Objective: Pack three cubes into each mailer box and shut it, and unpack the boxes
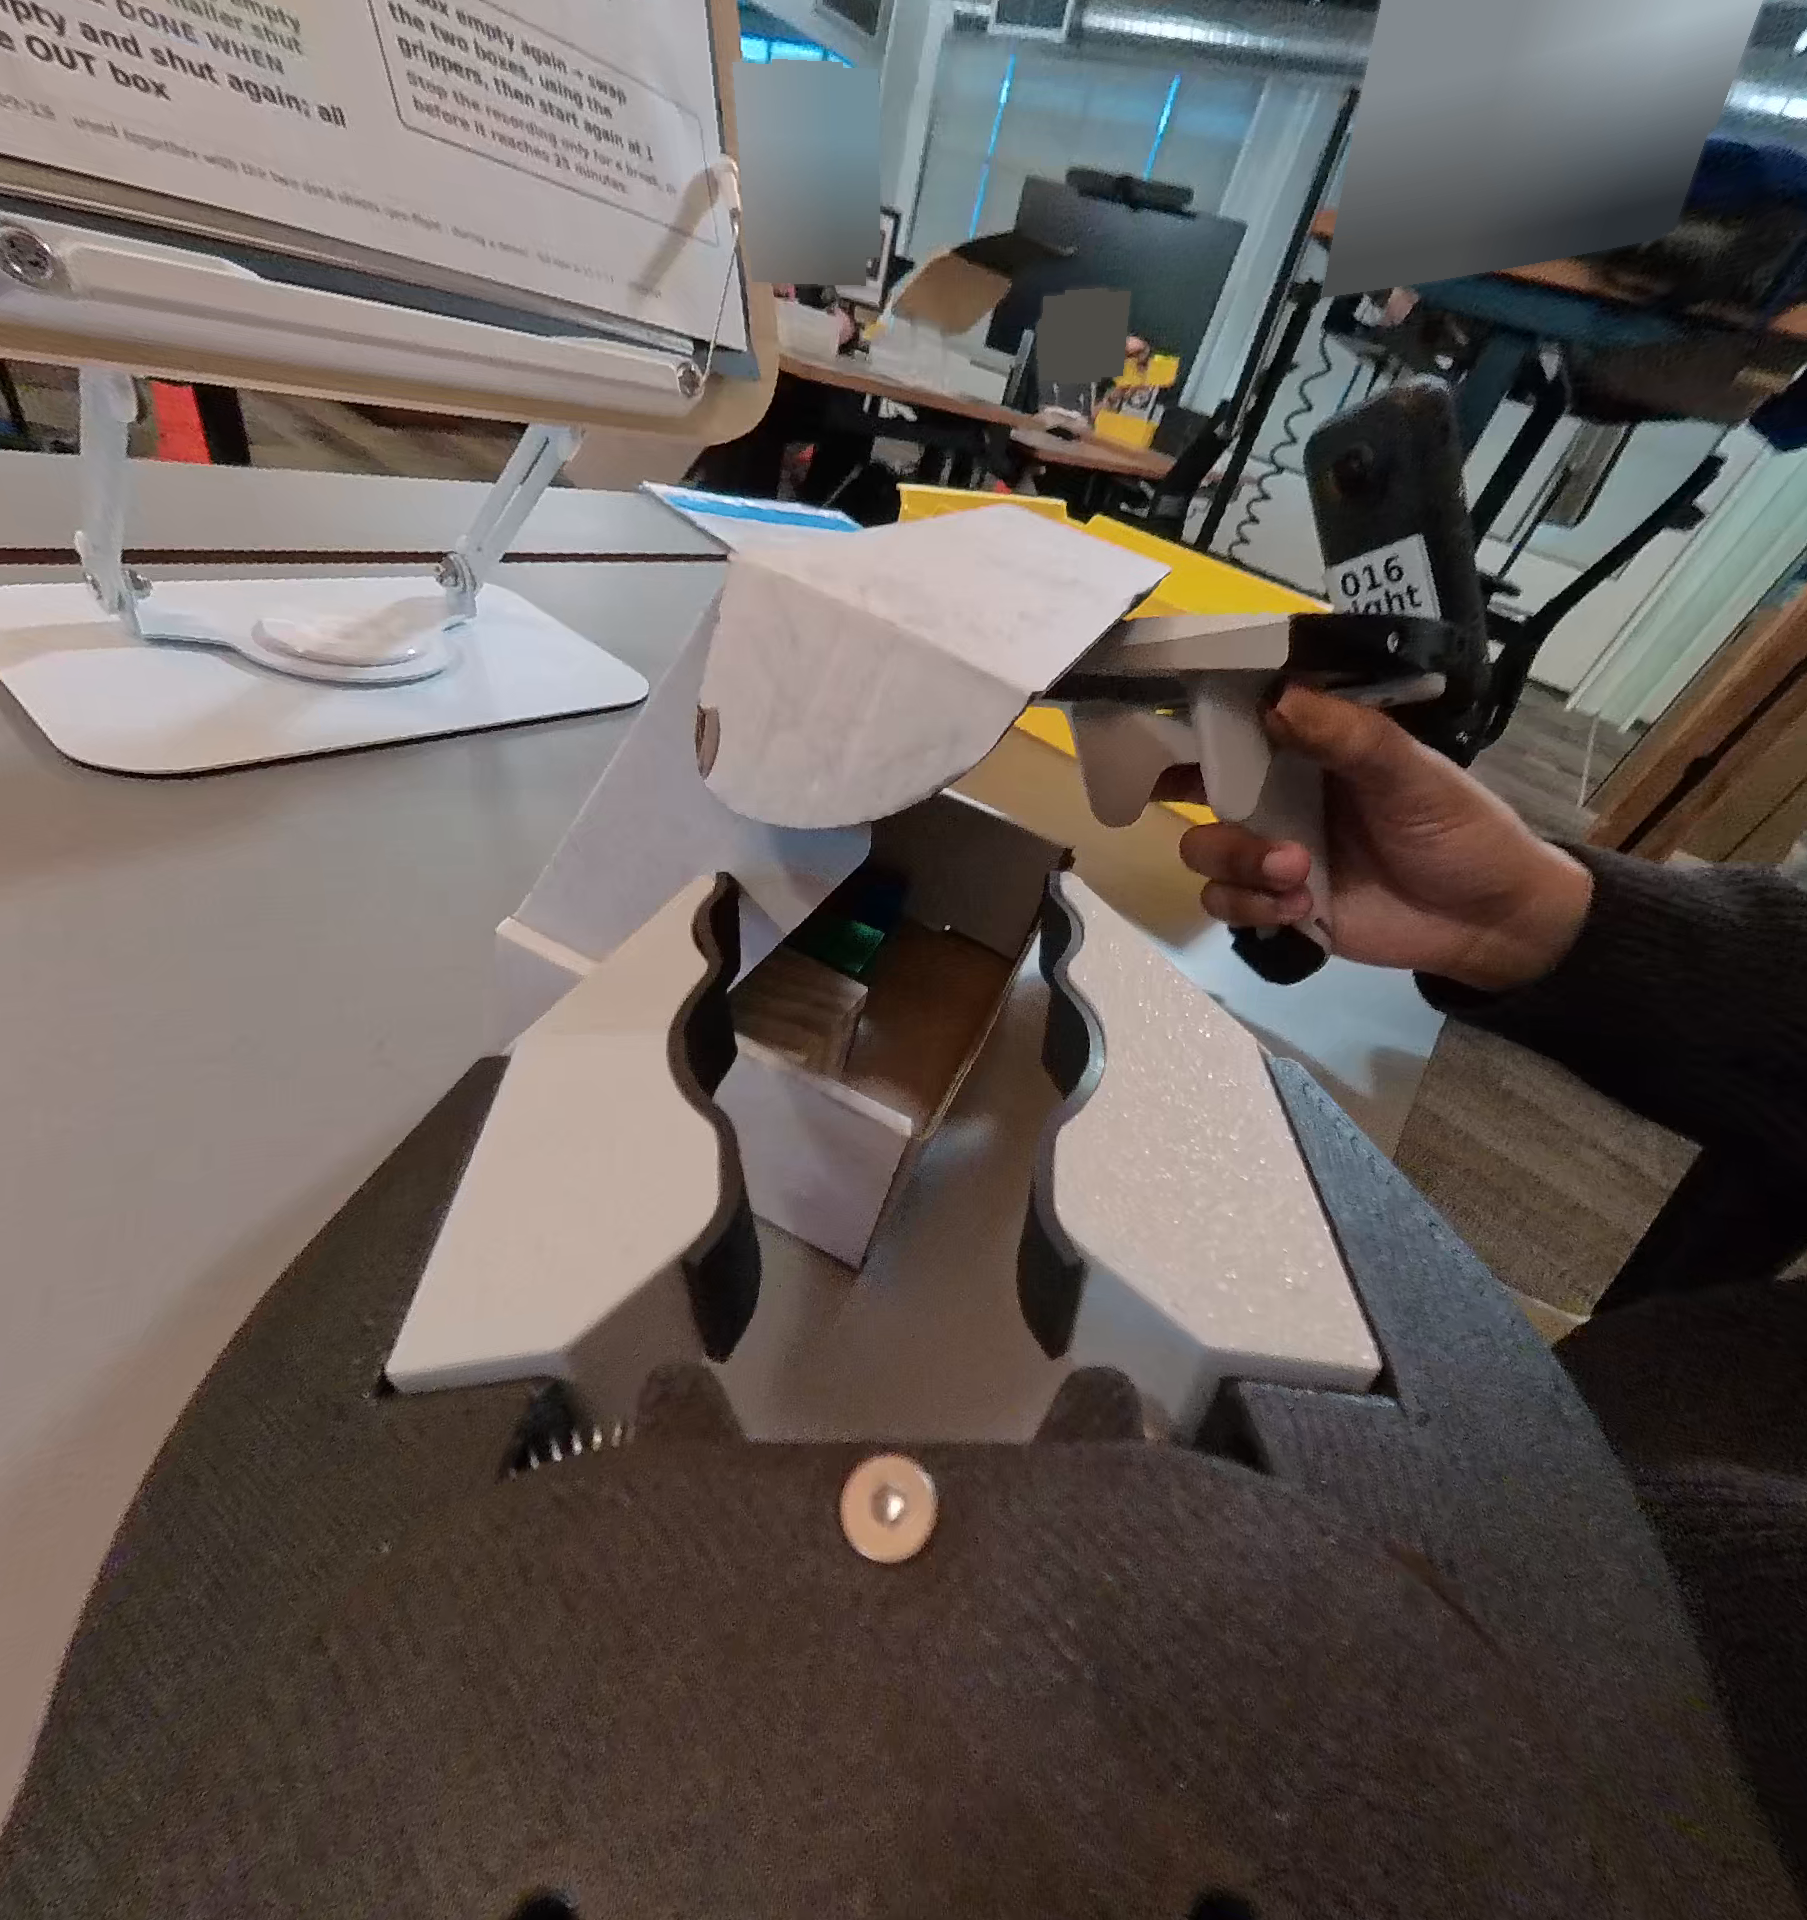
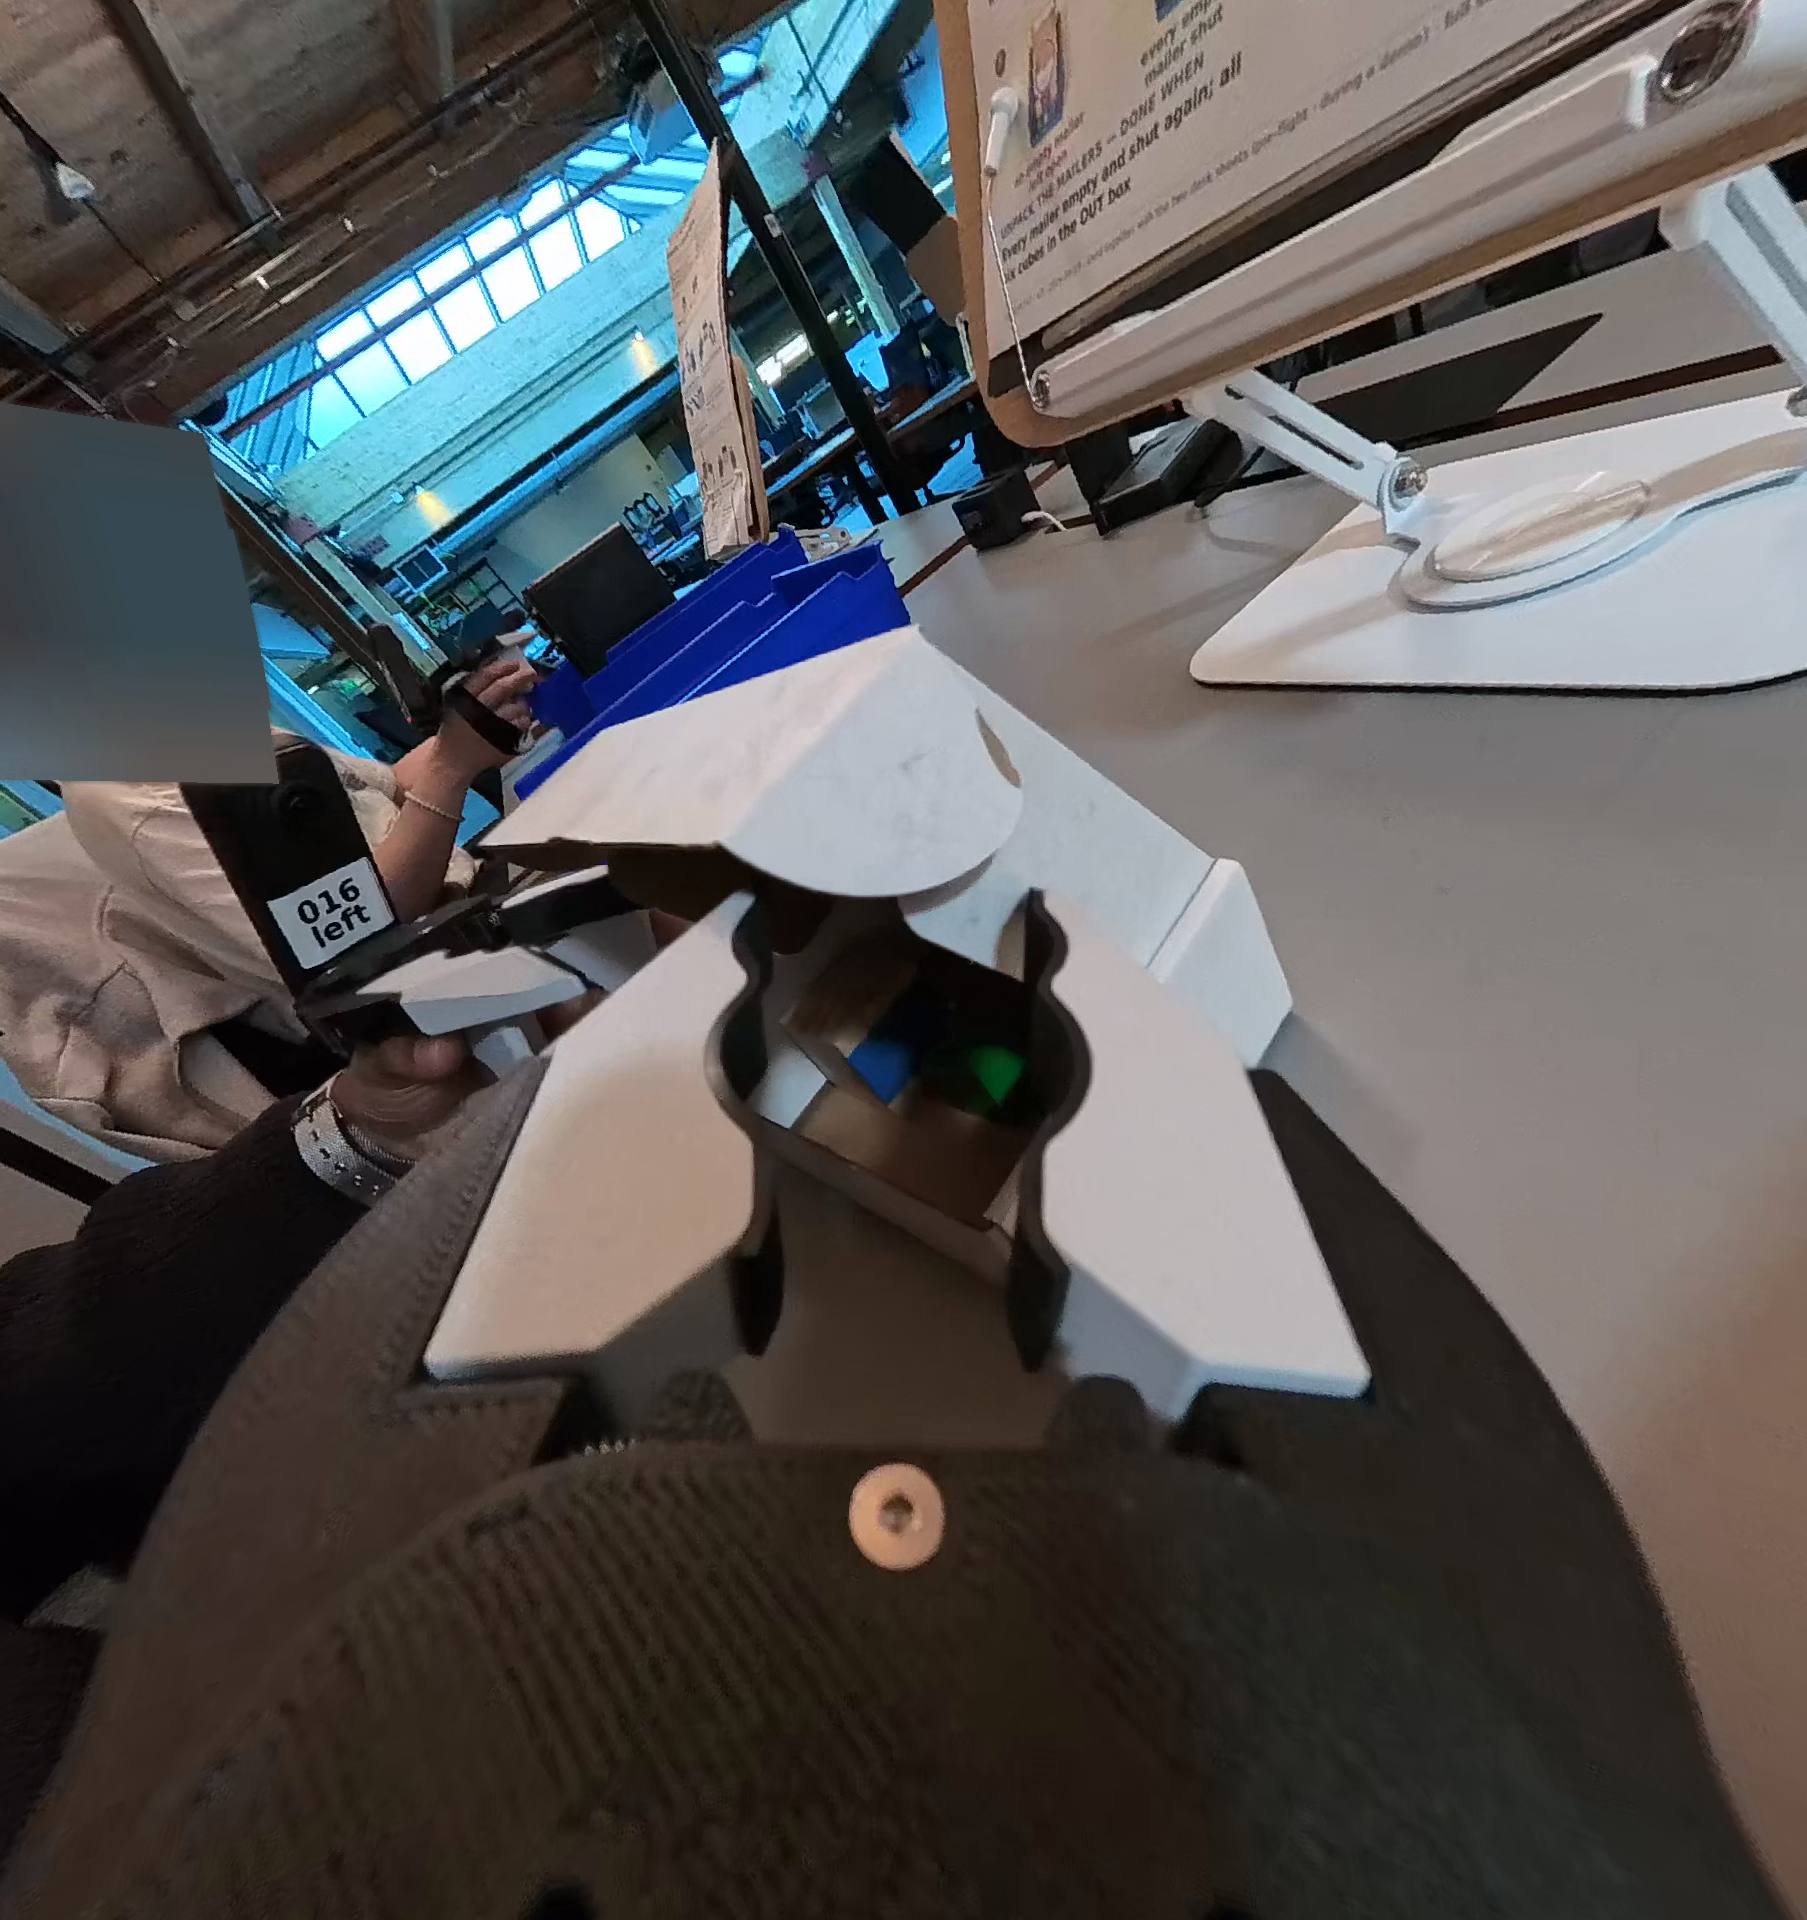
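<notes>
A white mailer box (image 1: pixel 816 1153) stands on the grey table with its lid (image 1: pixel 878 665) raised and curling over the opening. Inside lie a green cube (image 1: pixel 847 935), a blue cube (image 1: pixel 891 896) and a wood-coloured cube (image 1: pixel 795 1013). My left gripper (image 1: pixel 883 904) is open, its fingertips at either side of the opening, under the lid's flap. My right gripper (image 2: pixel 894 935) is also open, at the opening from the other side, under the lid (image 2: pixel 774 790). The blue cube (image 2: pixel 883 1065) and green cube (image 2: pixel 982 1070) show between its fingers. Each gripper shows in the other's view: the right (image 1: pixel 1138 655), the left (image 2: pixel 525 956).
A document stand with a white base (image 1: pixel 296 665) stands at the back of the table, also in the right wrist view (image 2: pixel 1501 582). A yellow bin (image 1: pixel 1221 592) sits behind the box, blue bins (image 2: pixel 733 623) at the other side. A low white cardboard piece (image 2: pixel 1221 935) lies beside the box. The white base (image 1: pixel 296 665) is about equally far from each gripper, around 30 centimeters. It is also in sight in the right wrist view (image 2: pixel 1414 577).
</notes>
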A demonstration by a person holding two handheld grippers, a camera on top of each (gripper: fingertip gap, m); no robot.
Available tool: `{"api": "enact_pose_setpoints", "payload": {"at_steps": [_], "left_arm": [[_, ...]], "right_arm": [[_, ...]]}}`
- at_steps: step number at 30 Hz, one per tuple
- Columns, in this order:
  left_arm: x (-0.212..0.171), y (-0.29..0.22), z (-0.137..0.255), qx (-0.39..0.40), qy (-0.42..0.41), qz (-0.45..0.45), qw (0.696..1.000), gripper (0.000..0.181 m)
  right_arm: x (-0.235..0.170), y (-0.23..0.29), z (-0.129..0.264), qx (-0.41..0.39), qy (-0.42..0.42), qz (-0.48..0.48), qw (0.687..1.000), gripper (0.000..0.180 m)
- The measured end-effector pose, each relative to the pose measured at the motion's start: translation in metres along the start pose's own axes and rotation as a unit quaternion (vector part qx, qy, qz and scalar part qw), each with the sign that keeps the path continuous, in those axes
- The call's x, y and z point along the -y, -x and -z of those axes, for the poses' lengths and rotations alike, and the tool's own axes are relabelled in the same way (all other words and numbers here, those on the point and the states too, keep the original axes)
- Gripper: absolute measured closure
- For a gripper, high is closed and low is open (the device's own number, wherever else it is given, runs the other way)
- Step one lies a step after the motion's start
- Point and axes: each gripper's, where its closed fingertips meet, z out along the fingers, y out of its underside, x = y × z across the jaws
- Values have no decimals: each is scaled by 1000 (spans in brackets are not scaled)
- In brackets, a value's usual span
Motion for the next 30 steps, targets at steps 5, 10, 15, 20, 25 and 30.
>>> {"api": "enact_pose_setpoints", "payload": {"at_steps": [5,10,15,20,25,30], "left_arm": [[-5,4,3,9,23,-27,999,123],[2,15,19,14,14,-6,1000,128],[25,27,29,25,-54,38,998,135],[56,17,41,-13,-149,72,986,140],[58,11,38,-28,-161,86,983,139],[51,3,28,-25,-141,71,987,139]], "right_arm": [[-6,-5,1,-19,20,6,1000,127],[2,-15,18,-50,2,-23,998,125],[10,-12,34,-49,-30,-35,998,124],[36,13,43,-22,-95,46,994,111],[39,31,41,-26,-105,139,984,111],[30,28,34,-41,-83,156,983,110]]}}
